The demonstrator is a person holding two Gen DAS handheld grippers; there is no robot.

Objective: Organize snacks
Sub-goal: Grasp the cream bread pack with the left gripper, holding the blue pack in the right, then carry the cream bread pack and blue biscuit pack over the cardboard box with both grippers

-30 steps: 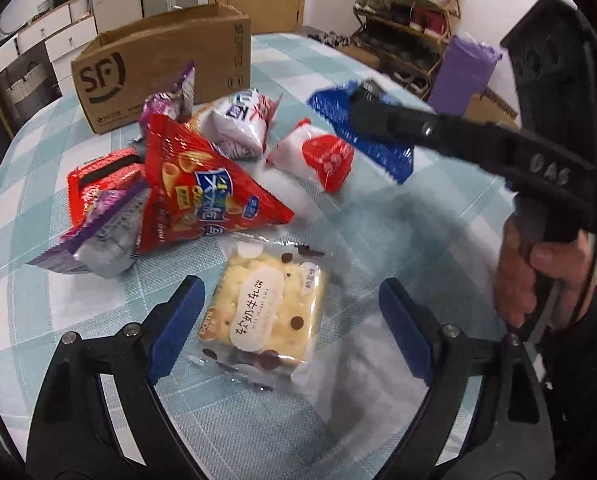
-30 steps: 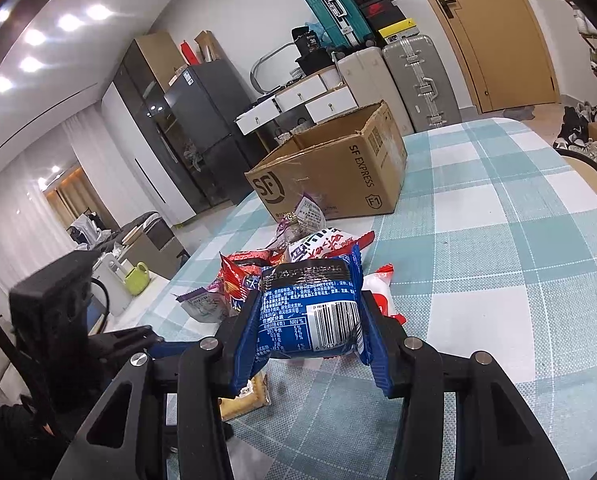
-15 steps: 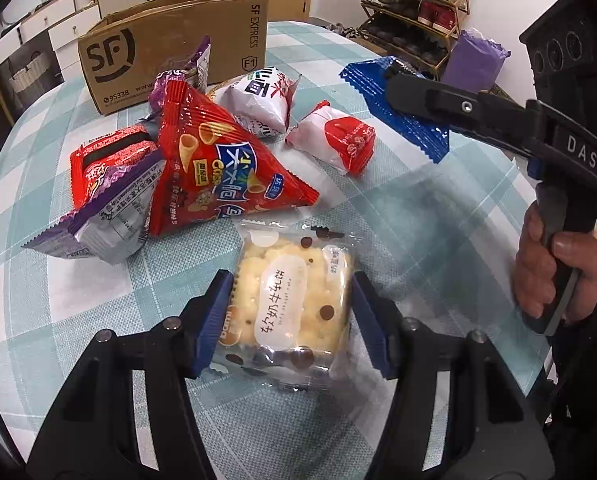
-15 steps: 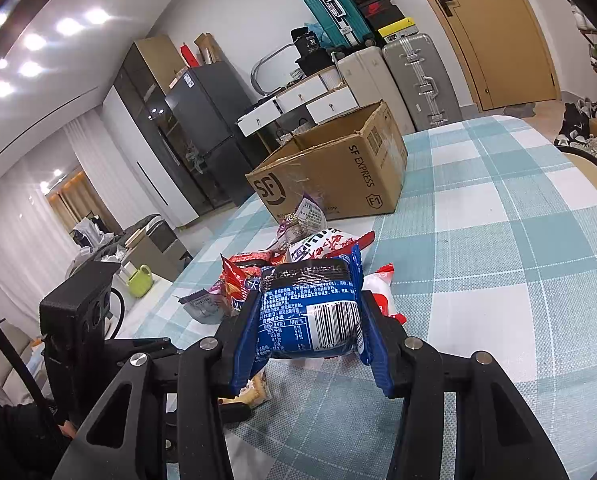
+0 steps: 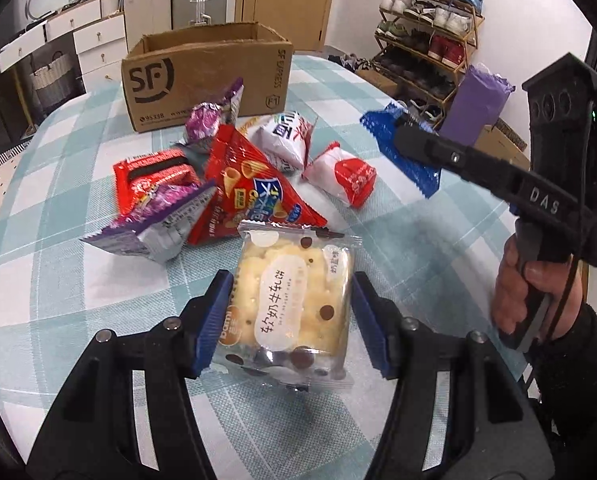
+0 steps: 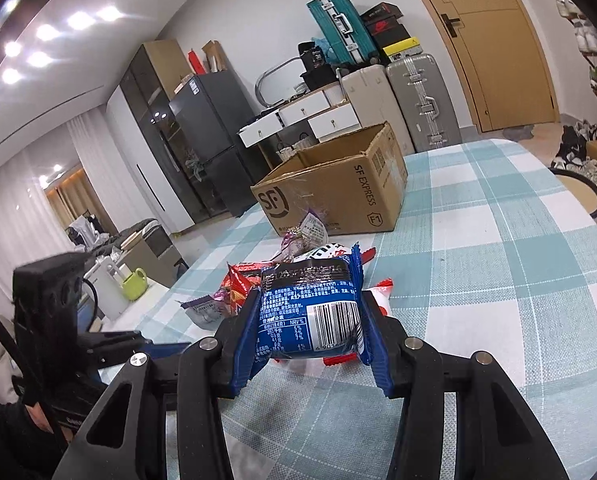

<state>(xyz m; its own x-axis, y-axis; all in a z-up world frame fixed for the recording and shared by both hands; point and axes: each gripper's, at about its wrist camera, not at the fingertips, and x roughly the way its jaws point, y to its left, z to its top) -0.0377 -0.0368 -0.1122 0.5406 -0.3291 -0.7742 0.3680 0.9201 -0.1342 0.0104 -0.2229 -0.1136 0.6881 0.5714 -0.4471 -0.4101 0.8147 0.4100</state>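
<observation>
Two grips: both grippers clenched on packets above the checked table (image 5: 438,240).
Cardboard box (image 5: 206,76): stiff, open-topped, beyond the snack pile.
Cracker packet (image 5: 288,294): in left gripper (image 5: 290,320), pinched at side edges; light, brittle, slick film.
Blue packet (image 6: 310,312): in right gripper (image 6: 308,334), soft, crushable.

On the table (image 5: 438,248) the cardboard box (image 5: 206,76) stands at the far side, the snack heap (image 5: 218,184) just before it. The cracker packet (image 5: 290,300) sits nearest (before the heap); the barcode packet (image 6: 310,316) is right of the heap.
</observation>
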